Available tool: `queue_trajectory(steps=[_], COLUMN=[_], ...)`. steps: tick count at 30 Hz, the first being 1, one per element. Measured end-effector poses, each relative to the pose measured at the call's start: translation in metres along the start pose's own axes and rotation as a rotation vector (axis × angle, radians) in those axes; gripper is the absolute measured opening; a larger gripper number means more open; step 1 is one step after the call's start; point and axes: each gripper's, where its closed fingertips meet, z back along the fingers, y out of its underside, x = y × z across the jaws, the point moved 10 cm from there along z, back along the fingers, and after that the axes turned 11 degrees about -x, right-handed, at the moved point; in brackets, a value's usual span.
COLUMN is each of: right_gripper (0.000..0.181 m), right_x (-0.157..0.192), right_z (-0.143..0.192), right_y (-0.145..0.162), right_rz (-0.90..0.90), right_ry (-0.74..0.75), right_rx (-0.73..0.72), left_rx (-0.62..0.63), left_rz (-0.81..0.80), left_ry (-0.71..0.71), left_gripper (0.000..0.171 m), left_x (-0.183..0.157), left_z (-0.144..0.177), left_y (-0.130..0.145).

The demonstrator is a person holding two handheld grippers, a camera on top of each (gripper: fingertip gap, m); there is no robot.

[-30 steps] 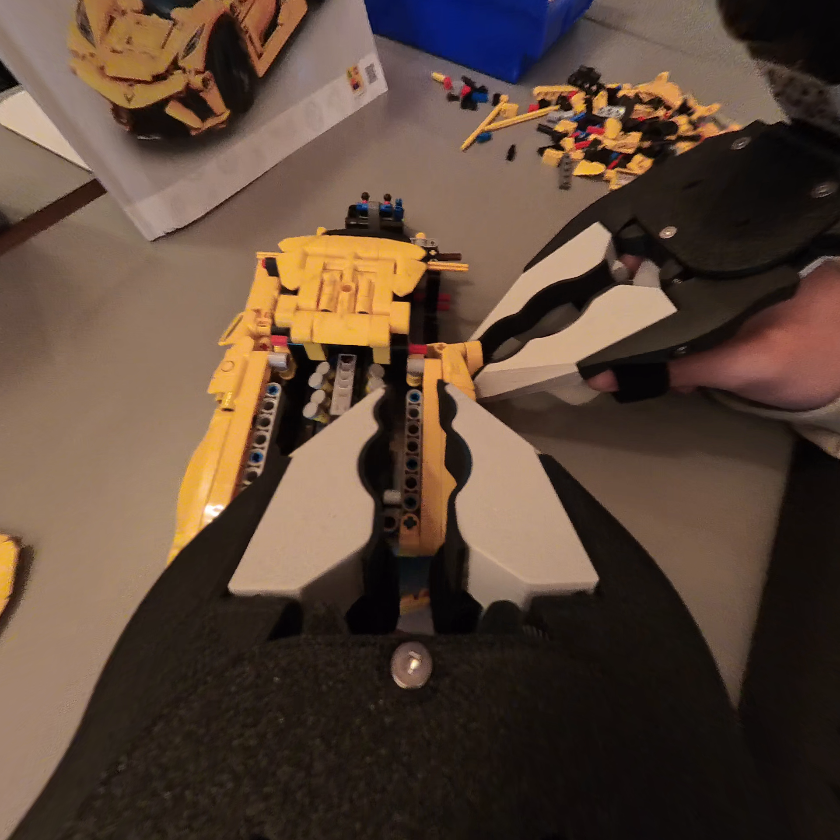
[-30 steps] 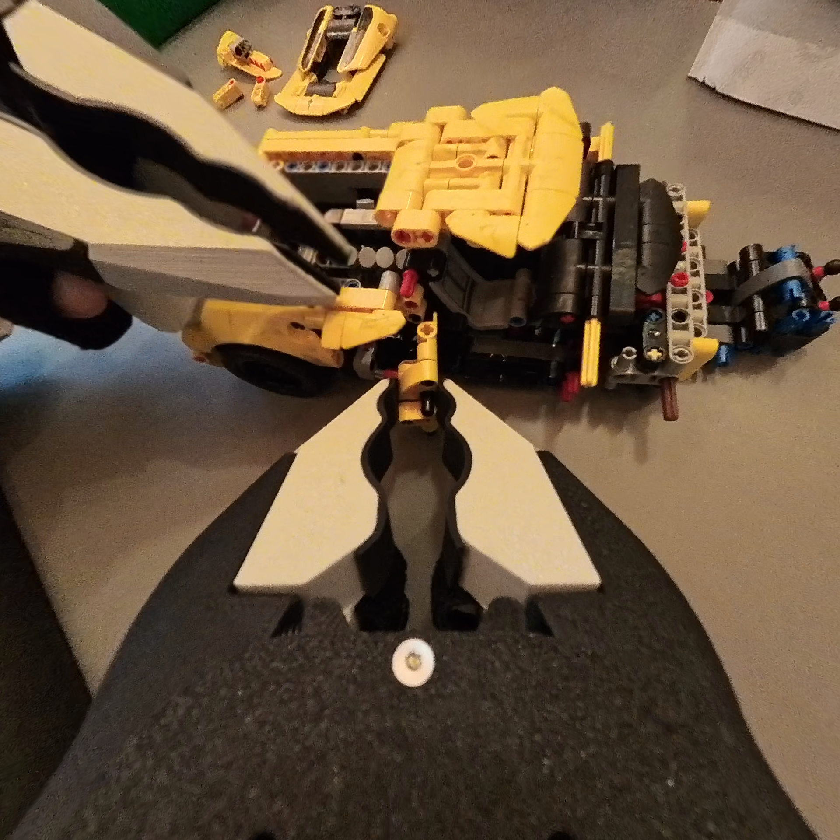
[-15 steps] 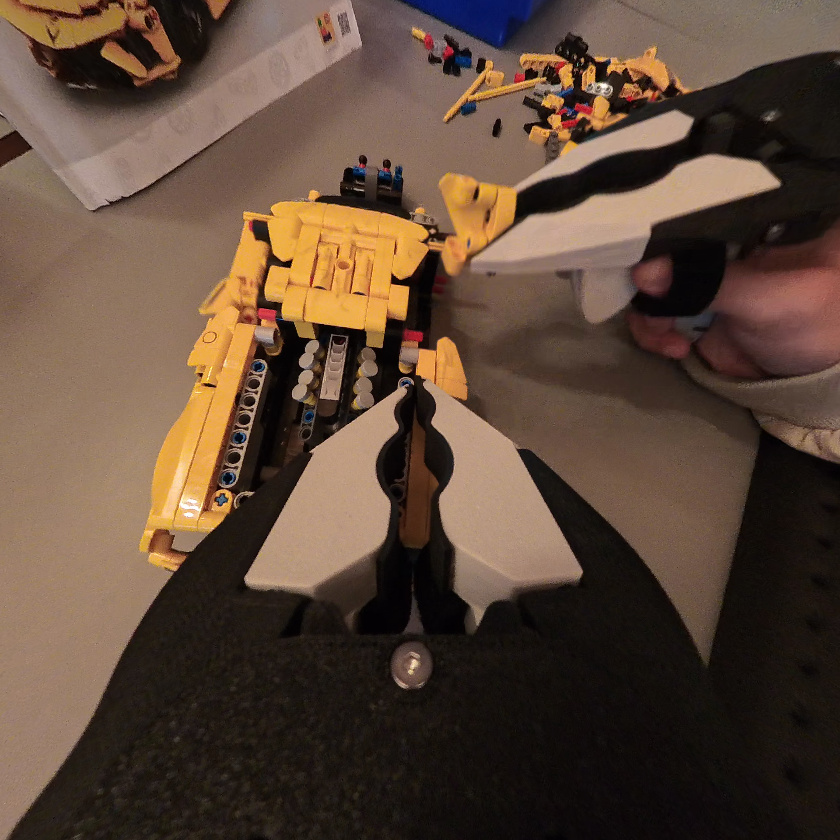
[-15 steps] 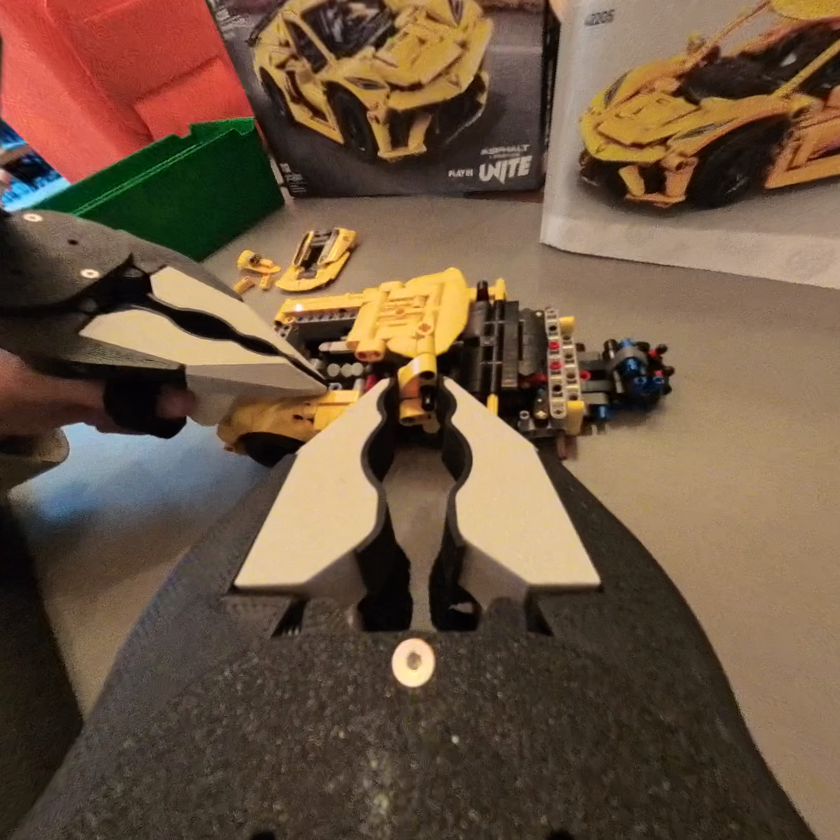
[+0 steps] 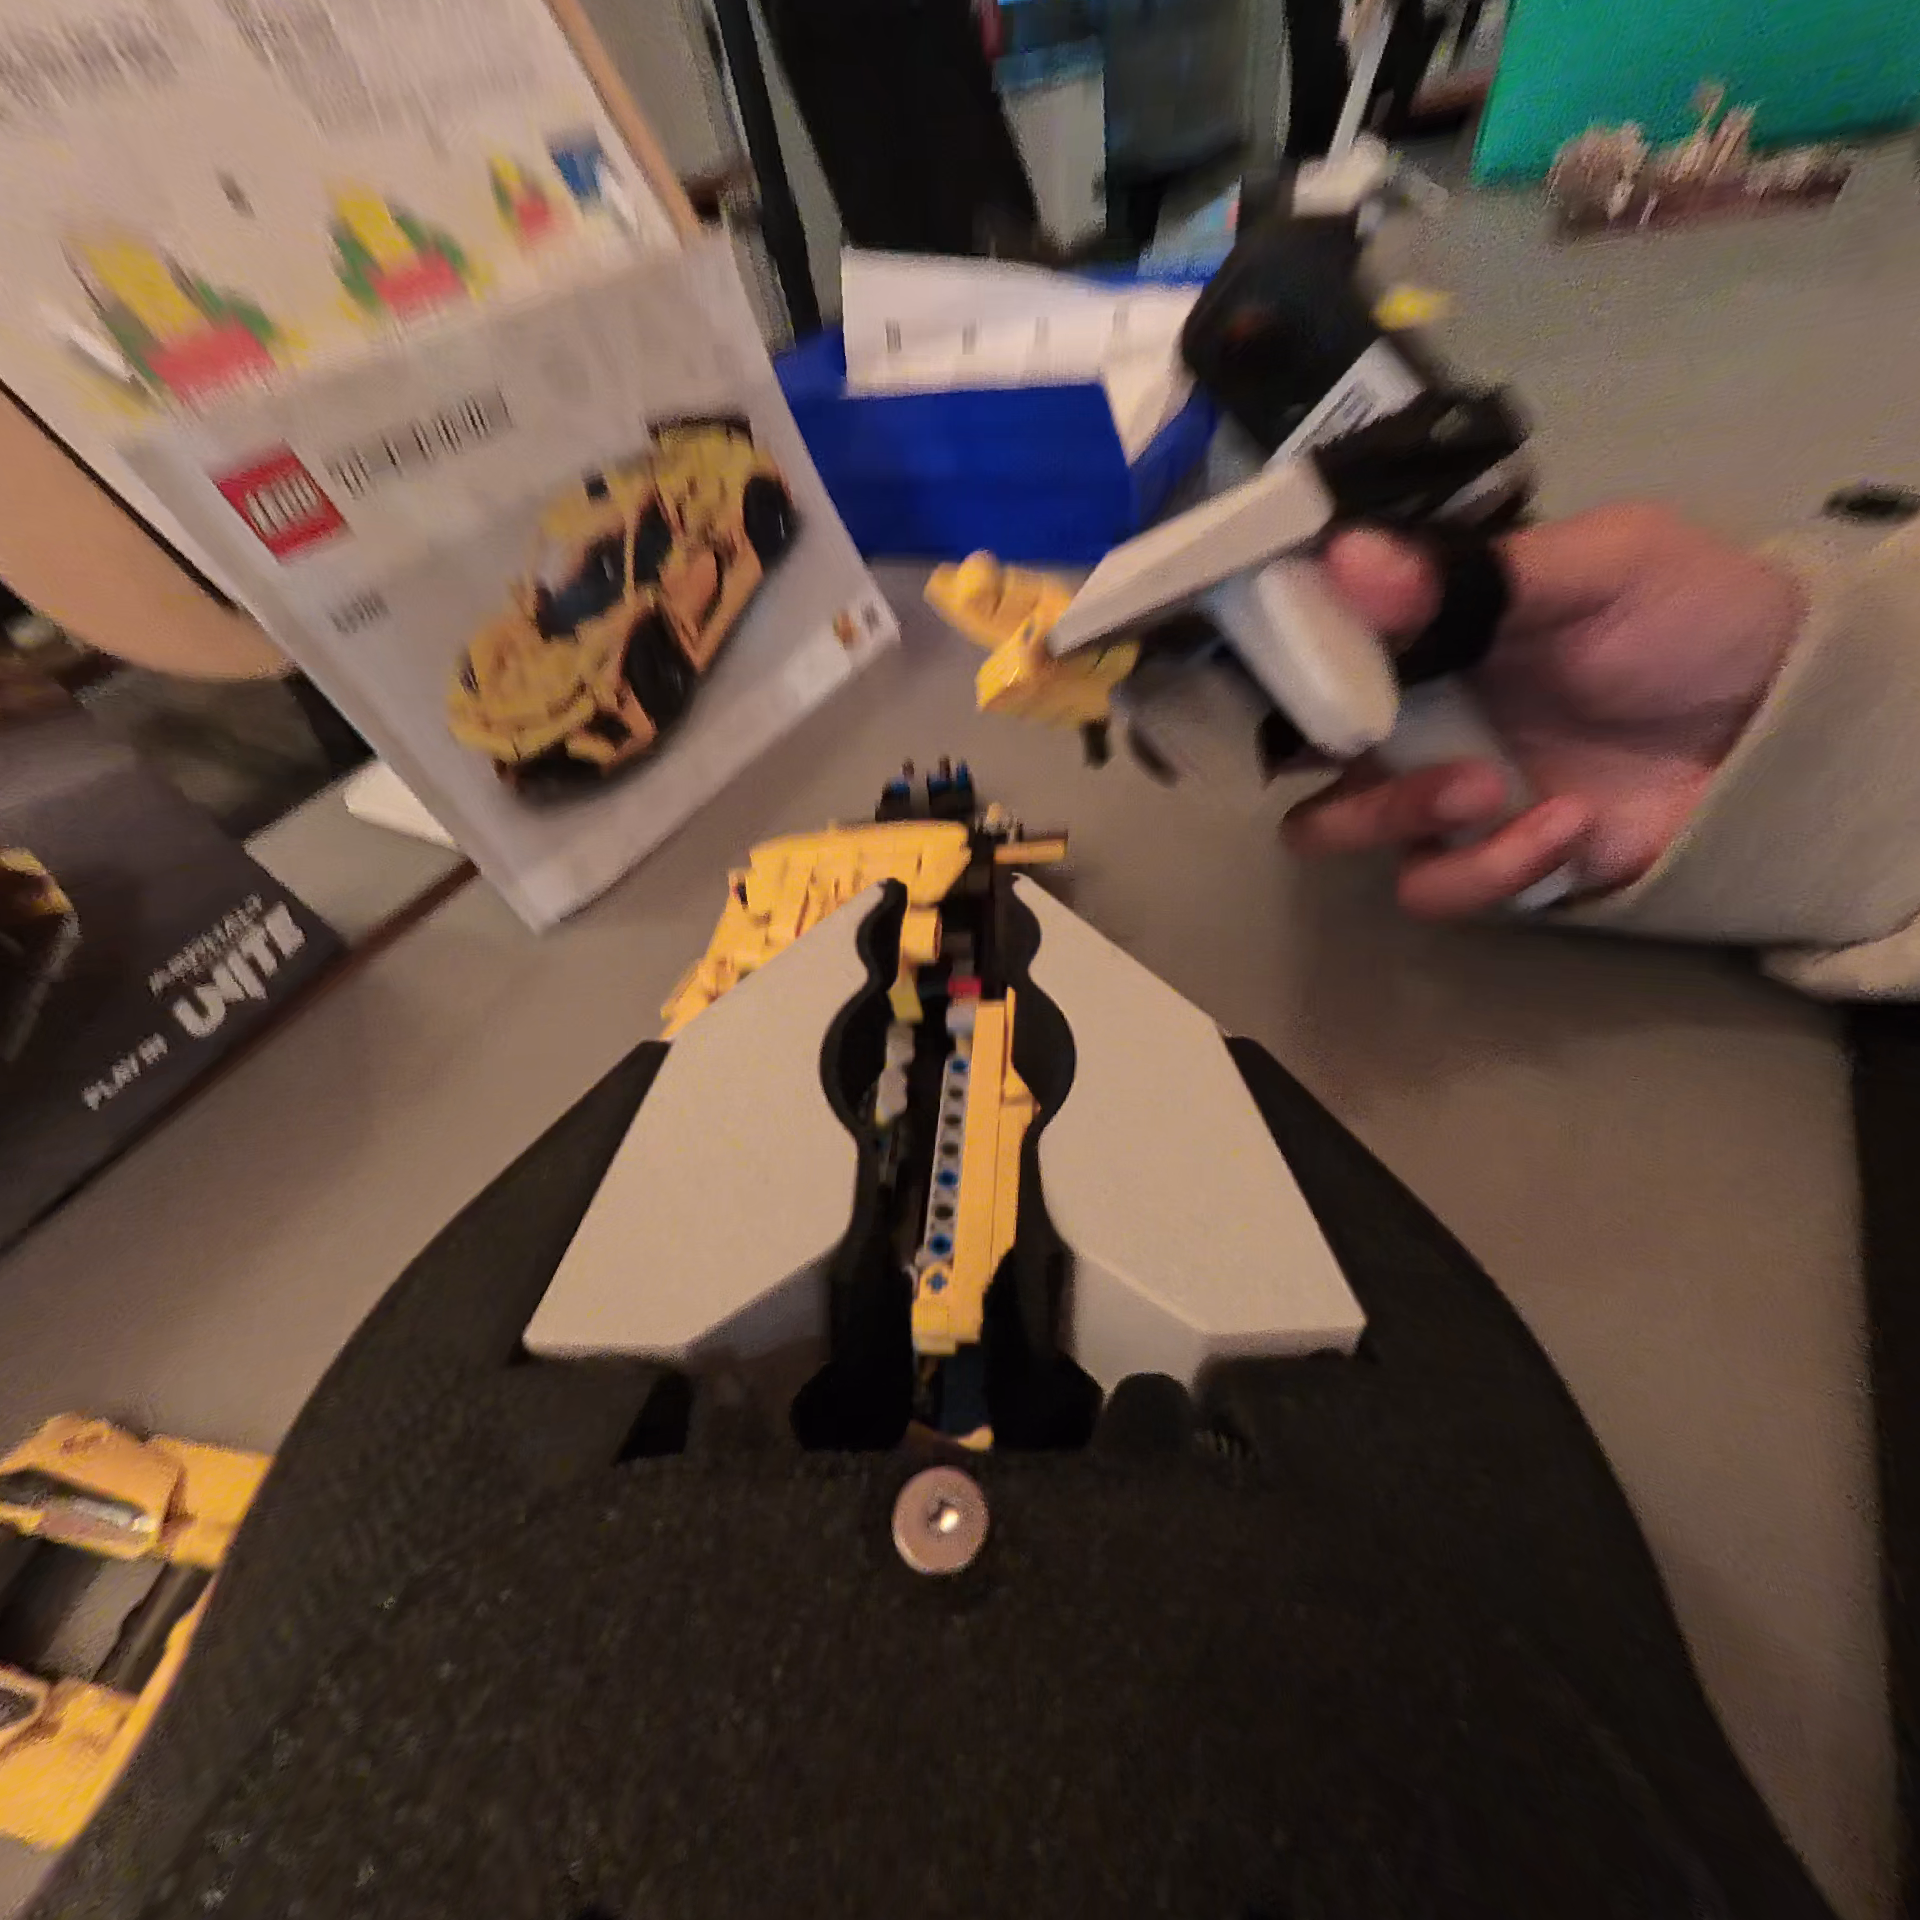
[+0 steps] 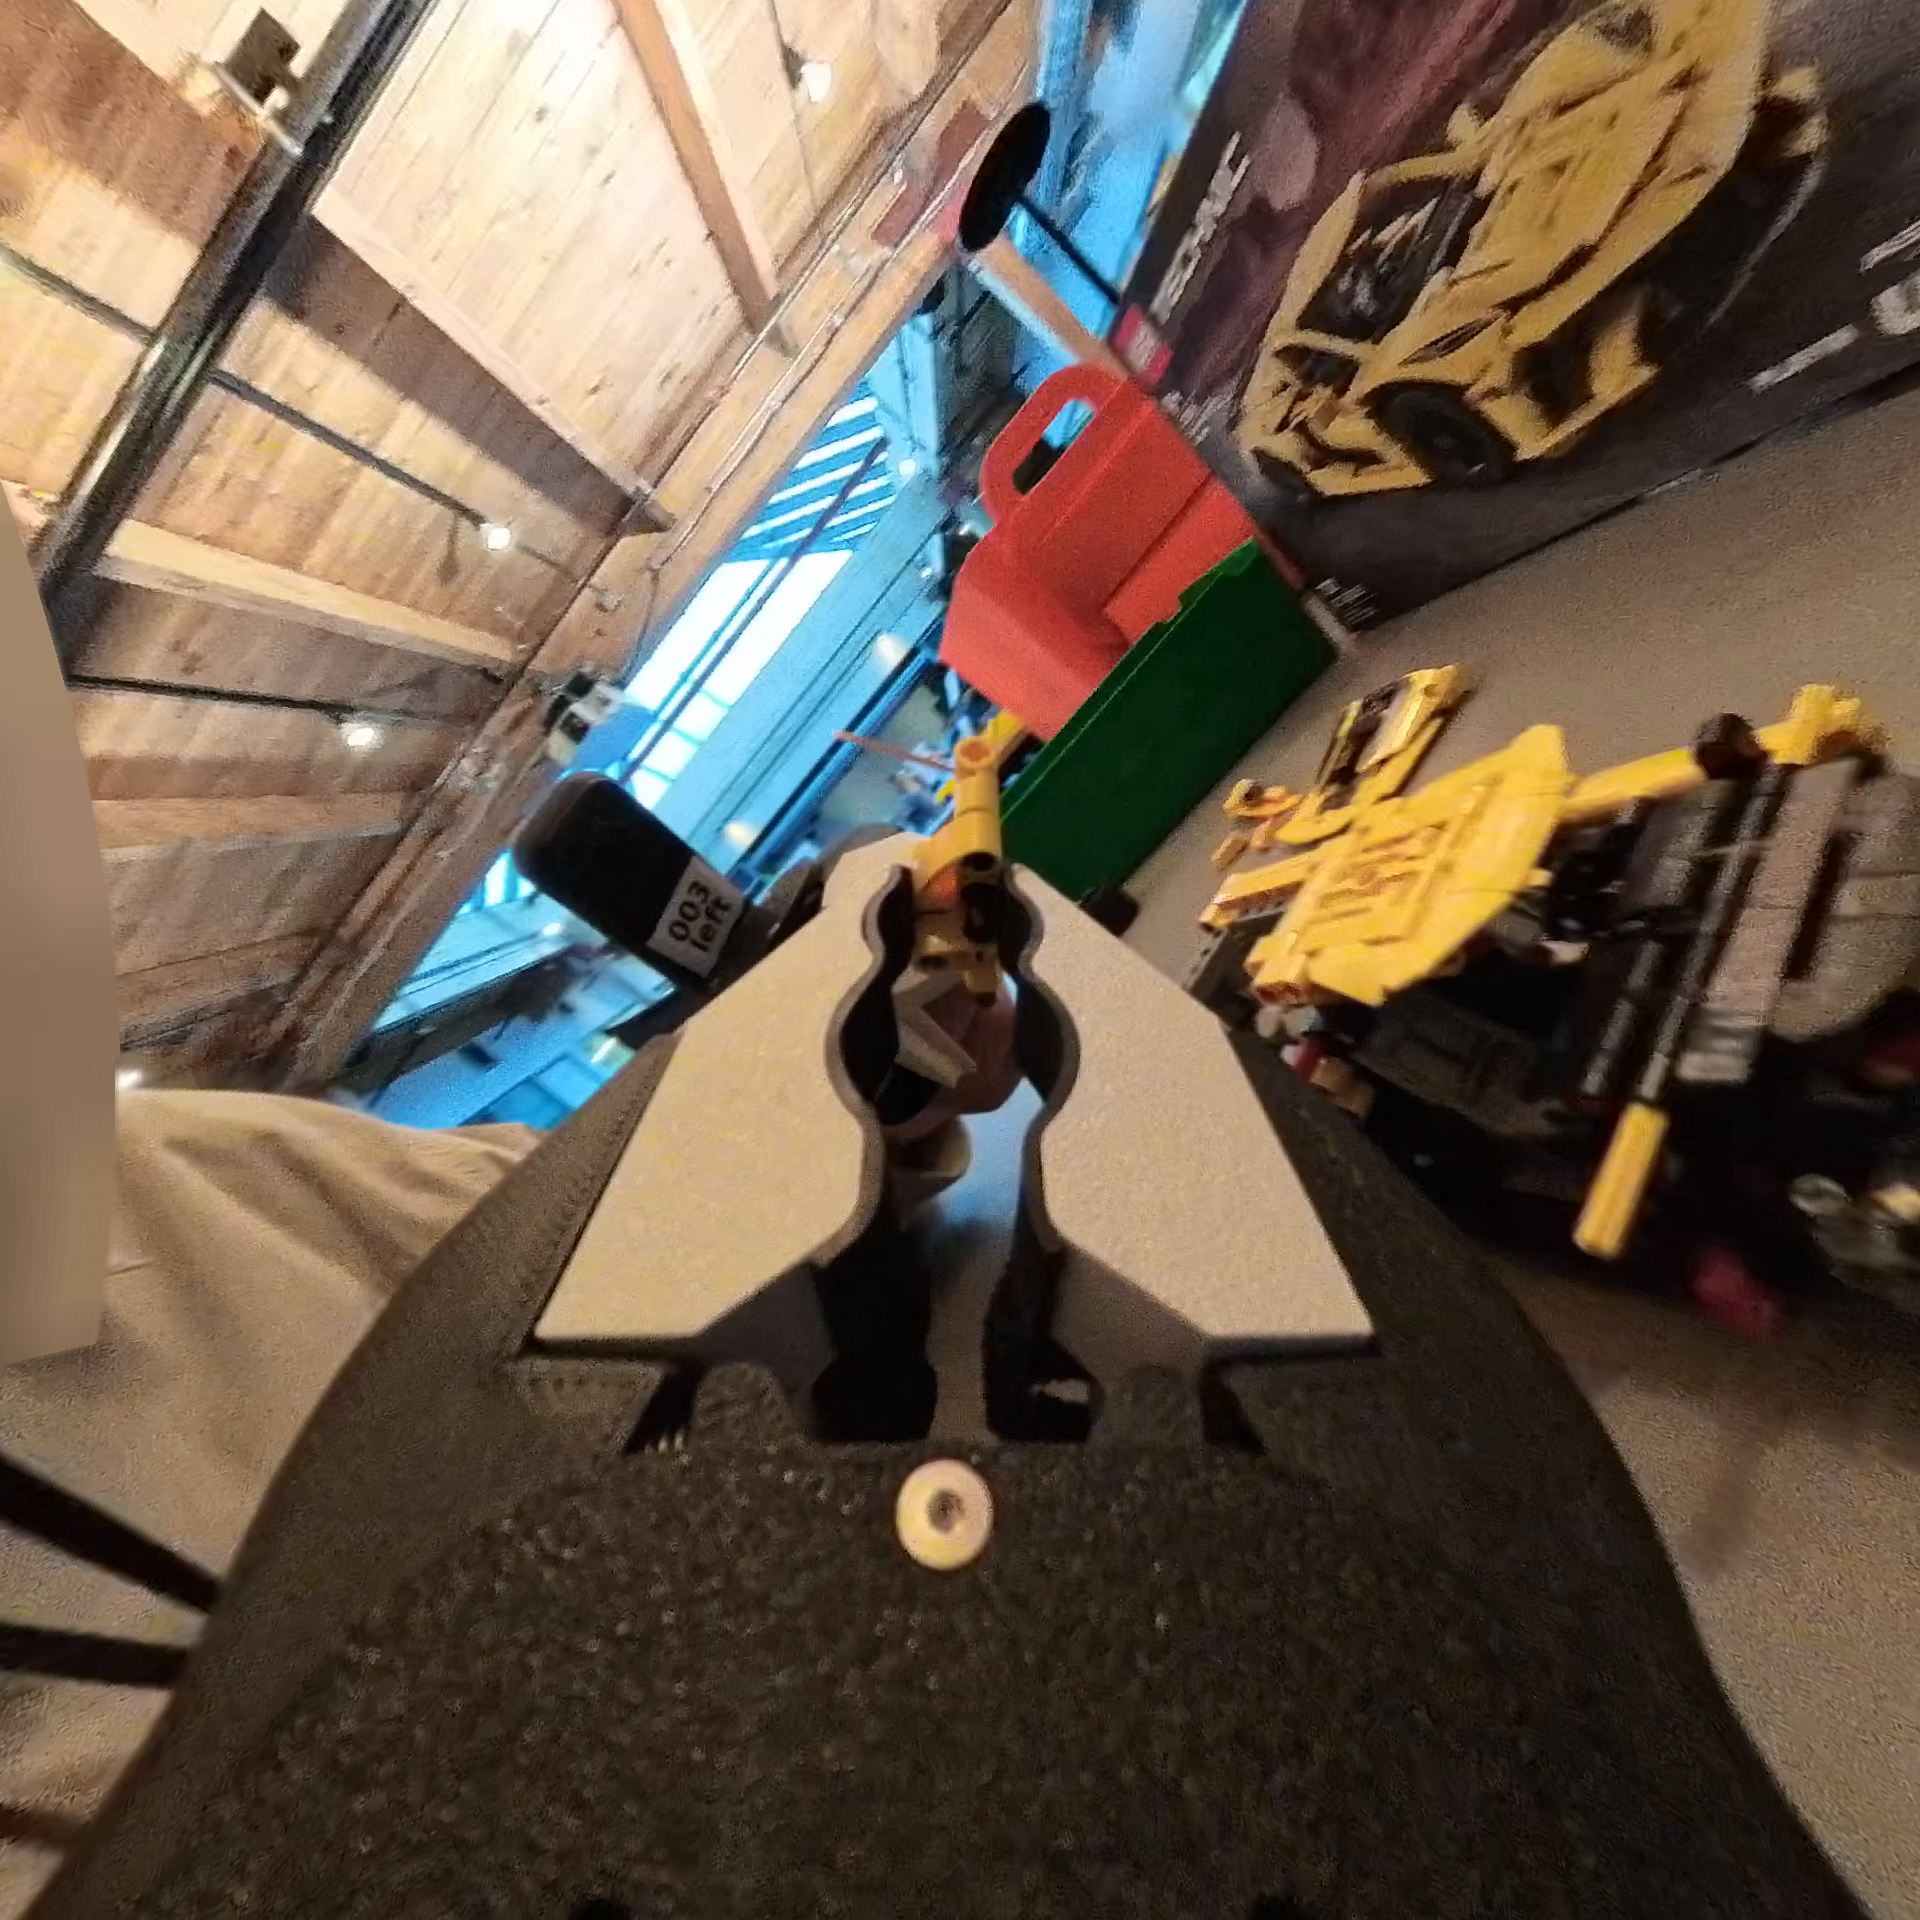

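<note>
the left gripper (image 5: 943, 914) is sitting low over the half-built yellow and black brick car model (image 5: 883, 883) on the grey bench (image 5: 1455, 1195), fingers nearly closed around the car's long yellow side beam with the row of holes (image 5: 966, 1164). the beam is running straight along the gripper's own axis, from deep between the fingers out toward the tips, so it's looking clamped on the car's right edge.

the right gripper (image 6: 961, 883) is up off the bench and rolled way over on its side, pinching a small yellow brick sub-assembly with black pins (image 6: 966, 894) right at its fingertips, jaws only narrowly apart. in the left wrist view that piece (image 5: 1039, 665) is hanging in the air beyond the car and off to its right, well apart from it, with the person's hand (image 5: 1579, 717) wrapped round the grip.

so the car is lying below and to the right of the right gripper in its own view (image 6: 1507, 935), long axis running across. behind it a white box with a yellow car picture (image 5: 582, 582), a blue bin (image 5: 966, 468), a green bin (image 6: 1164, 727) and a red lidded tub (image 6: 1081, 561) are standing around. pretty motion-blurred overall.
</note>
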Motion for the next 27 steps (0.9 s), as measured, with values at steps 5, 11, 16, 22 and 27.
queue_trajectory(steps=[5,11,16,22,27], right_gripper=[0.014,0.014,0.014,0.016,0.031], right_x=[0.01,0.017,0.018,0.012,0.002], right_z=[-0.044,-0.055,-0.054,-0.049,-0.042], right_y=[-0.016,-0.002,0.007,0.009,-0.002], right_rz=[0.055,0.109,0.12,0.05,-0.108], right_ry=[-0.239,-0.304,-0.291,-0.278,-0.281], right_rx=[0.098,0.145,0.204,0.212,0.121], left_rx=[-0.291,-0.394,-0.357,-0.329,-0.376], left_rz=[0.298,0.511,0.504,0.53,0.615], left_ry=[0.065,0.204,0.228,0.269,0.254], left_gripper=[0.031,0.032,0.023,0.015,0.014], left_x=[0.01,0.022,0.019,0.021,0.038], left_z=[0.015,0.026,0.023,0.021,0.031], left_y=[-0.017,-0.017,-0.014,-0.011,-0.008])
